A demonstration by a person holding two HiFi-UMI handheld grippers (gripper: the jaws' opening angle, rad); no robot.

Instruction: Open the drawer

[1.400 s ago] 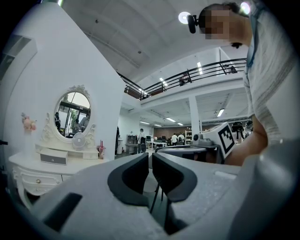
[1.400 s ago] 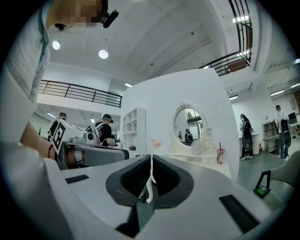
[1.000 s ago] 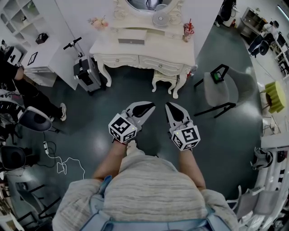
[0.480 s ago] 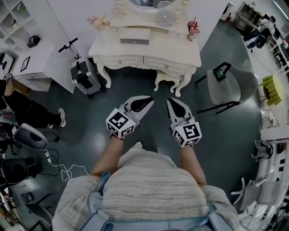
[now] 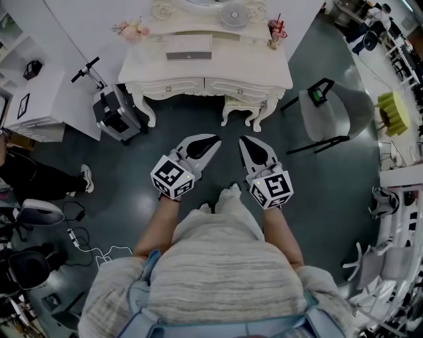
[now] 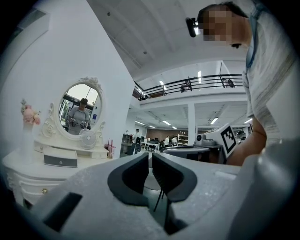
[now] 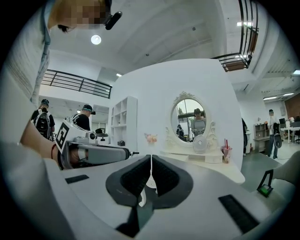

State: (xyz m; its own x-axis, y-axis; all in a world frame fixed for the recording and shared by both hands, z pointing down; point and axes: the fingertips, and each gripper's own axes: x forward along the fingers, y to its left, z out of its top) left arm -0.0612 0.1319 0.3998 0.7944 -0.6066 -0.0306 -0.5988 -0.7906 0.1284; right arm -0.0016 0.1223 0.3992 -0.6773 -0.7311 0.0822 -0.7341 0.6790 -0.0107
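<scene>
A white dressing table (image 5: 264, 66) stands ahead against the wall, with two knobbed drawers (image 5: 168, 86) across its front and a small grey-fronted drawer (image 5: 188, 56) on its top. Both grippers are held side by side over the dark floor, short of the table and pointing at it. My left gripper (image 5: 214, 139) is shut and empty, and so is my right gripper (image 5: 243, 139). In the left gripper view the left gripper (image 6: 150, 155) faces the table (image 6: 18, 173) and its oval mirror (image 6: 79, 110). In the right gripper view the right gripper (image 7: 151, 158) has its pads together, with the table (image 7: 211, 168) beyond.
A small stool (image 5: 238, 105) sits under the table's right half. A grey chair (image 5: 327, 119) stands to the right and a black scooter case (image 5: 112, 109) to the left. A fan (image 5: 232, 14), a drink cup (image 5: 274, 30) and flowers (image 5: 129, 30) are on the tabletop.
The dressing table has drawn closer and shifted up in the head view as the person walks toward it. Both grippers stay shut, side by side.
</scene>
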